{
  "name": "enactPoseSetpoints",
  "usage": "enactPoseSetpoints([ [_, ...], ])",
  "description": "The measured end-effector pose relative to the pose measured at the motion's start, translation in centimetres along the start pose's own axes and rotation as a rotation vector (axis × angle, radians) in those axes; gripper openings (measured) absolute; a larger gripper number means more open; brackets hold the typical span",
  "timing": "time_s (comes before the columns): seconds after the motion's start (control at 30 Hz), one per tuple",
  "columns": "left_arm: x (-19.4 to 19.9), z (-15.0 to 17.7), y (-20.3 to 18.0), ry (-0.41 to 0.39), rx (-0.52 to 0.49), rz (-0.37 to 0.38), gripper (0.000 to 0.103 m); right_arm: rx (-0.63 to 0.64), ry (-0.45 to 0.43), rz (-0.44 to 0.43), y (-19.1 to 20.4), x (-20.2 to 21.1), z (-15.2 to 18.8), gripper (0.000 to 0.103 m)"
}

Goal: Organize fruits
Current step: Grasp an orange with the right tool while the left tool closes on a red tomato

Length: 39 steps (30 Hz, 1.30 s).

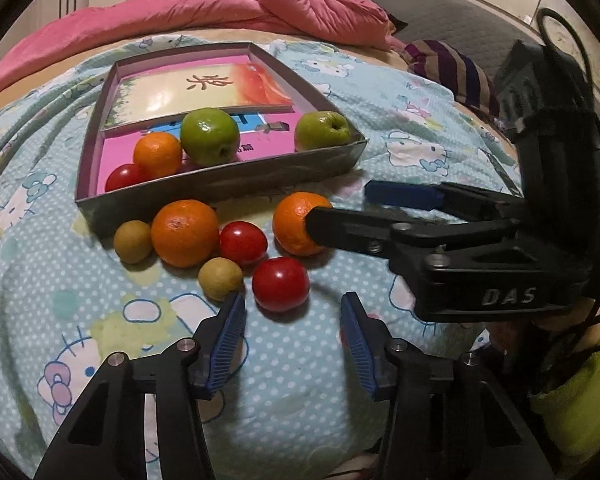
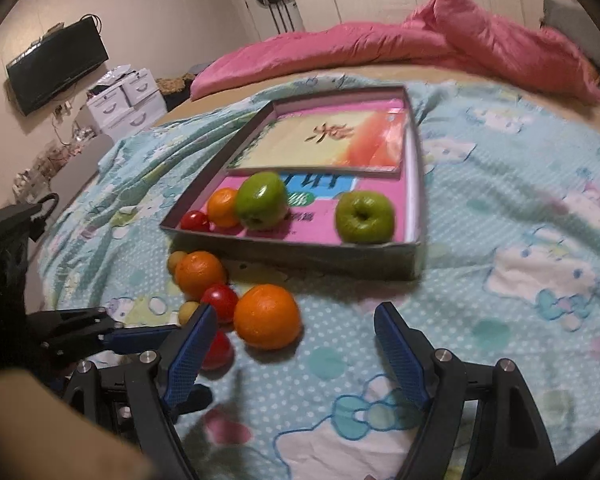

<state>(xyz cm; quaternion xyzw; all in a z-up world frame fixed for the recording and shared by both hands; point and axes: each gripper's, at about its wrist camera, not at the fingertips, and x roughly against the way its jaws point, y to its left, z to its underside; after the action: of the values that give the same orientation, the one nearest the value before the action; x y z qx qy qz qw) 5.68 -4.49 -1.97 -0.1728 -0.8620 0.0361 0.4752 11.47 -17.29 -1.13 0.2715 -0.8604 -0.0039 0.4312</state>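
A grey cardboard tray (image 1: 228, 178) (image 2: 300, 254) lies on the bed and holds two green apples (image 1: 209, 136) (image 1: 322, 130), a small orange (image 1: 158, 154) and a red tomato (image 1: 124, 177). In front of it lie two oranges (image 1: 185, 233) (image 1: 298, 222), two tomatoes (image 1: 243, 241) (image 1: 281, 284) and two small brownish fruits (image 1: 132, 241) (image 1: 220, 279). My left gripper (image 1: 292, 320) is open just short of the near tomato. My right gripper (image 1: 344, 204) (image 2: 294, 344) is open, its near finger against the right orange (image 2: 267, 316).
A blue cartoon-print blanket (image 1: 100, 320) covers the bed. A pink quilt (image 1: 228, 4) is heaped behind the tray. Booklets (image 1: 204, 92) line the tray floor. A striped cushion (image 1: 452, 68) lies at the right; white drawers (image 2: 124, 96) and a wall TV (image 2: 56, 68) stand at the left.
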Motion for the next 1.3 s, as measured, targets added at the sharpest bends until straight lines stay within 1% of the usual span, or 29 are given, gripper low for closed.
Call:
enactPoseSetpoints([
  [0.03, -0.1, 0.0, 0.0, 0.001, 0.0, -0.003, 0.046, -0.011, 0.016, -0.008, -0.1, -0.4, 0.1, 0.074],
  [0.07, -0.2, 0.0, 0.0, 0.004, 0.0, -0.003, 0.046, -0.014, 0.028, -0.013, -0.2, -0.7, 0.1, 0.068],
  [0.17, -0.3, -0.1, 0.1, 0.005, 0.009, -0.005, 0.044, -0.013, 0.058, -0.031, -0.2, -1.5, 0.2, 0.06],
  [0.4, -0.9, -0.5, -0.1, 0.007, 0.005, -0.023, 0.042, 0.046, 0.065, -0.07, 1.2, -2.4, 0.0, 0.041],
  [0.53, -1.1, -0.6, 0.0, 0.004, 0.01, -0.03, 0.039, 0.056, 0.062, -0.071, 1.5, -2.6, 0.0, 0.04],
  [0.63, -1.4, -0.9, 0.1, 0.001, 0.021, -0.032, 0.039, 0.033, 0.051, -0.08, 1.1, -2.2, -0.1, 0.04],
  [0.77, -1.8, -1.4, -0.3, 0.001, 0.024, -0.037, 0.038, 0.007, 0.022, -0.065, 0.3, -1.5, -0.3, 0.04],
  [0.9, -2.2, -1.7, -0.6, 0.003, 0.023, -0.043, 0.031, -0.007, -0.003, -0.041, -0.2, -0.8, -0.5, 0.04],
  [1.0, -2.1, -1.8, -0.5, 0.005, 0.019, -0.032, 0.031, -0.02, -0.018, -0.05, -0.6, -0.4, -0.7, 0.04],
  [1.13, -1.5, -1.9, -0.2, -0.004, 0.035, -0.012, 0.031, -0.006, -0.051, -0.049, -0.3, 0.3, -0.9, 0.039],
  [1.17, -1.1, -2.0, -0.1, -0.018, 0.035, -0.009, 0.031, -0.003, -0.069, -0.056, -0.3, 0.6, -1.0, 0.034],
  [1.23, -0.6, -2.2, 0.0, -0.032, 0.037, -0.012, 0.031, 0.012, -0.089, -0.058, -0.1, 1.0, -1.2, 0.033],
  [1.3, -0.5, -2.3, 0.3, -0.029, 0.049, -0.01, 0.031, 0.047, -0.072, -0.01, 0.2, 0.7, -1.1, 0.033],
])
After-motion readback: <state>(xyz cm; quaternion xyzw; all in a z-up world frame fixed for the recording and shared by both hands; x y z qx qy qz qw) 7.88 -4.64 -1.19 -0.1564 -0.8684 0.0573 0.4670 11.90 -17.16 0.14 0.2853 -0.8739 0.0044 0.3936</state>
